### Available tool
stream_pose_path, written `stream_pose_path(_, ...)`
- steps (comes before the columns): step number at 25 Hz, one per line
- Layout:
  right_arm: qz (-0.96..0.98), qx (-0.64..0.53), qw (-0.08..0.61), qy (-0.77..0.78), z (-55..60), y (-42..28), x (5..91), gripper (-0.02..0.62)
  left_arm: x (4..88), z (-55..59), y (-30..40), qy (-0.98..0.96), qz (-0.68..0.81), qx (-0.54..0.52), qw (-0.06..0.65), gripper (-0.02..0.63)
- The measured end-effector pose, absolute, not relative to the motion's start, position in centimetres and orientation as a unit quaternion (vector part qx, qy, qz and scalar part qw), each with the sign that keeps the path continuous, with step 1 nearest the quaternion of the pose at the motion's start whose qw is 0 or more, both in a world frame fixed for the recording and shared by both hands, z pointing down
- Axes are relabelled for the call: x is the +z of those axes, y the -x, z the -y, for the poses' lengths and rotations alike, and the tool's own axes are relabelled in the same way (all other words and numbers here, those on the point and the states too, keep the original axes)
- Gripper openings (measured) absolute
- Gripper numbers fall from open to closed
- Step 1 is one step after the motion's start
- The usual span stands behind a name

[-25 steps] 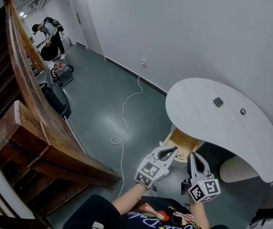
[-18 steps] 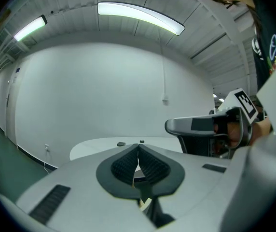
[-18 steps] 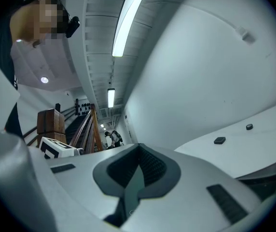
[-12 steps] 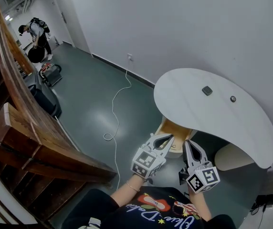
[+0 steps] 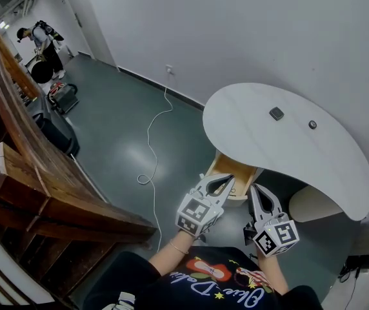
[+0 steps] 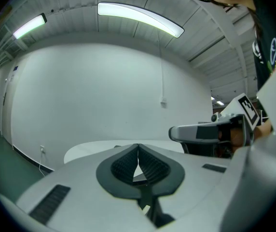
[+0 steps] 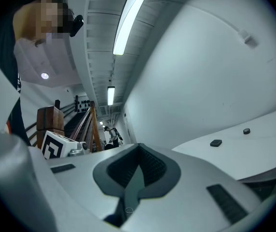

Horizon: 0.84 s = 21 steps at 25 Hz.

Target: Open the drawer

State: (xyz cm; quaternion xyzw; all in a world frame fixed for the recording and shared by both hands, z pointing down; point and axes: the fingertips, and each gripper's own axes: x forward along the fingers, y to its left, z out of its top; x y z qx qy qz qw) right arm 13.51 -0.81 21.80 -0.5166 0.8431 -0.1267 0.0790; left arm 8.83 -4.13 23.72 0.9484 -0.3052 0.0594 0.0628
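A wooden drawer (image 5: 241, 171) stands pulled out from under the white rounded table (image 5: 288, 150). My left gripper (image 5: 231, 178) is shut, and its tips hover by the drawer's near edge. Along its own jaws, the left gripper (image 6: 138, 146) has its pads together with nothing between them, and the tabletop (image 6: 94, 149) lies beyond. My right gripper (image 5: 255, 190) hangs just right of it, near the drawer. From its own camera the right gripper (image 7: 138, 145) is shut and empty as well. Whether either gripper touches the drawer I cannot tell.
A small dark block (image 5: 276, 113) and a round knob (image 5: 312, 124) lie on the table. A white cable (image 5: 149, 141) trails over the grey floor. A wooden staircase (image 5: 36, 186) fills the left. A person (image 5: 40, 39) stands far back. A beige rounded base (image 5: 310, 205) sits under the table.
The head view has swung, so the table and drawer sit higher and further left in the picture. Both grippers stay shut beside the drawer, the left one a little higher.
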Motion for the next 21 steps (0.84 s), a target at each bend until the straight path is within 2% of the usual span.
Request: stream_pose_path(21,-0.85,-0.127,0.082,0.505,0.57,-13.1,21.92,-0.003,23.81,3.89,-8.01,-0.942,0.324,0.057,0.064,0.005)
